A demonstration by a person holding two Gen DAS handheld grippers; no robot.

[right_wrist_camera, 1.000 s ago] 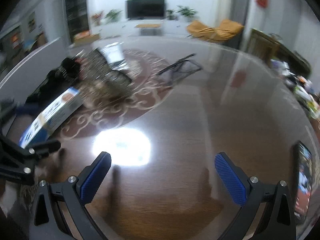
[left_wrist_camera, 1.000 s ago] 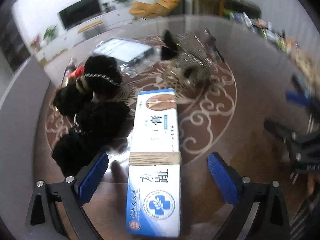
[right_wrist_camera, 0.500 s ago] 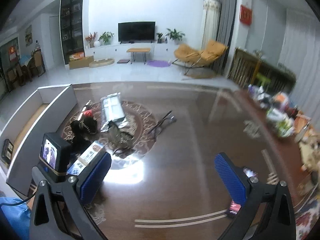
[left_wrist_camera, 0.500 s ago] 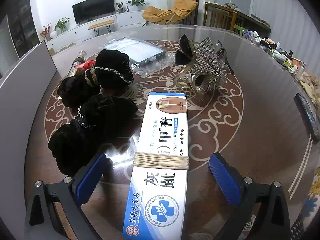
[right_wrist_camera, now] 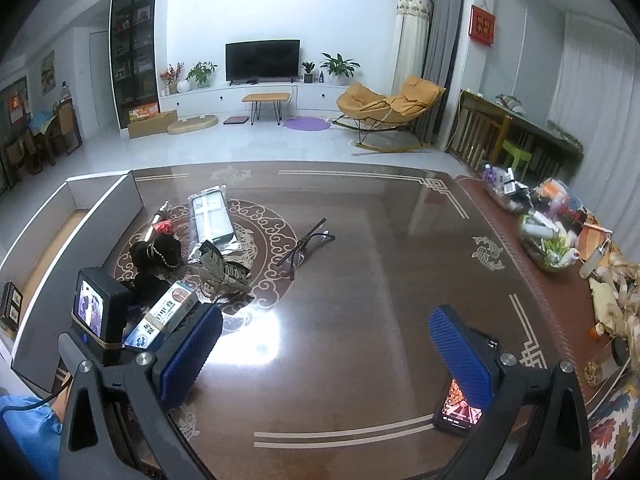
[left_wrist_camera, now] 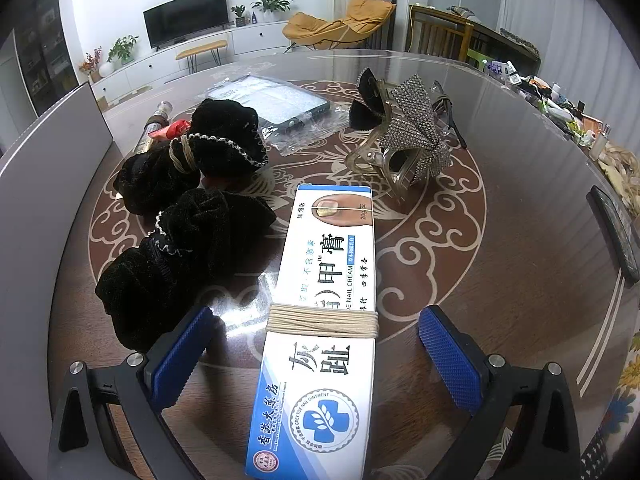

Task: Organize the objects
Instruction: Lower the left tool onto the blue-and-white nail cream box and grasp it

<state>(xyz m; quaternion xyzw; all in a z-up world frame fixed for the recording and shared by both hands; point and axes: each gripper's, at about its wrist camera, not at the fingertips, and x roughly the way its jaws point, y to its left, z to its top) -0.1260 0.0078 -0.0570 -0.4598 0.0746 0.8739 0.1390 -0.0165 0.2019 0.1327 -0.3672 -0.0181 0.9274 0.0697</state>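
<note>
A white and blue nail cream box point(left_wrist_camera: 324, 320) with a rubber band round it lies on the glass table between the fingers of my open left gripper point(left_wrist_camera: 320, 360), which do not touch it. Black scrunchies point(left_wrist_camera: 180, 220) lie left of the box. A rhinestone hair claw point(left_wrist_camera: 404, 140) and a packaged item point(left_wrist_camera: 272, 100) lie beyond. My right gripper point(right_wrist_camera: 328, 352) is open and empty, held high over the table. From there I see the box point(right_wrist_camera: 168, 312), the claw point(right_wrist_camera: 220, 272), glasses point(right_wrist_camera: 308, 244) and the left gripper's camera point(right_wrist_camera: 96, 308).
A grey open box point(right_wrist_camera: 80, 216) stands along the table's left side. A tube point(left_wrist_camera: 154, 124) lies near it. A phone point(right_wrist_camera: 460, 408) lies under my right gripper. Cluttered baskets point(right_wrist_camera: 544, 232) line the table's right edge.
My right gripper has risen and pulled back, from close over the table to a high view of the room. My left gripper has steadied around the cream box.
</note>
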